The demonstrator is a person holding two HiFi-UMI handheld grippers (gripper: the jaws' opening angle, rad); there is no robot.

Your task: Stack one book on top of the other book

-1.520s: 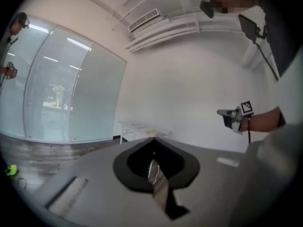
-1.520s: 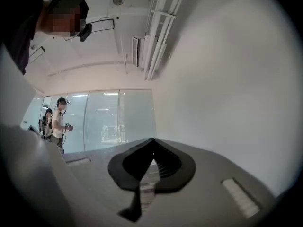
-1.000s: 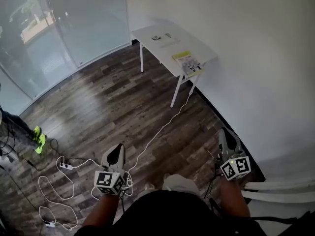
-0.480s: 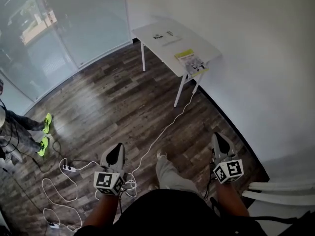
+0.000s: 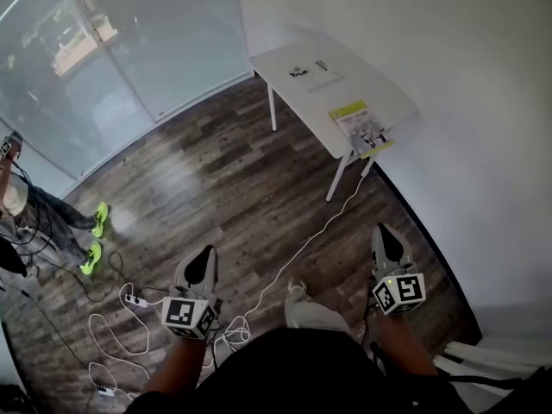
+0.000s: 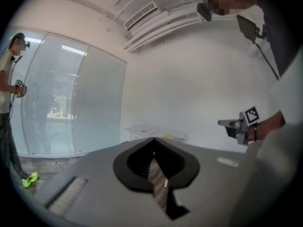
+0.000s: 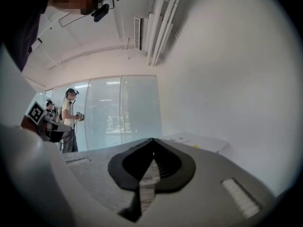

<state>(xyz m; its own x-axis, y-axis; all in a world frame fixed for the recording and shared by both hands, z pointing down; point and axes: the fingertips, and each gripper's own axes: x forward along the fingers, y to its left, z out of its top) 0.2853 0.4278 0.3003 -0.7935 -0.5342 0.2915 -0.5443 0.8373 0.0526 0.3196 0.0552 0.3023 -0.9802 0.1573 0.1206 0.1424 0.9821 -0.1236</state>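
1. The thin yellow-green-covered book (image 5: 363,128) lay flat at the nearer end of the white rectangular table (image 5: 384,89), close to its edge.
2. The flat white book with dark print (image 5: 313,72) lay on the same table toward its farther end. It was apart from the first book, so neither was stacked on the other.
3. The table stood on thin white legs against the plain white wall (image 5: 483,102), well ahead of both tongs.
4. The left gripper (image 5: 205,254) was held low over the floor, its jaws pressed together with nothing between them.
5. The right gripper (image 5: 385,231) was likewise closed tight and empty, and it pointed toward the table from the wall side.
6. Neither gripper touched a book.
7. A pale trouser leg and shoe (image 5: 298,296) of the person holding them showed between the grippers.
8. A white cable (image 5: 297,253) ran across the dark wood-plank floor (image 5: 216,171) from the table's leg to a white power strip (image 5: 134,300) amid loose coils.
9. A frosted glass wall (image 5: 129,41) closed off the far side.
10. Another person in neon-green shoes (image 5: 95,235) stood by it at the left.
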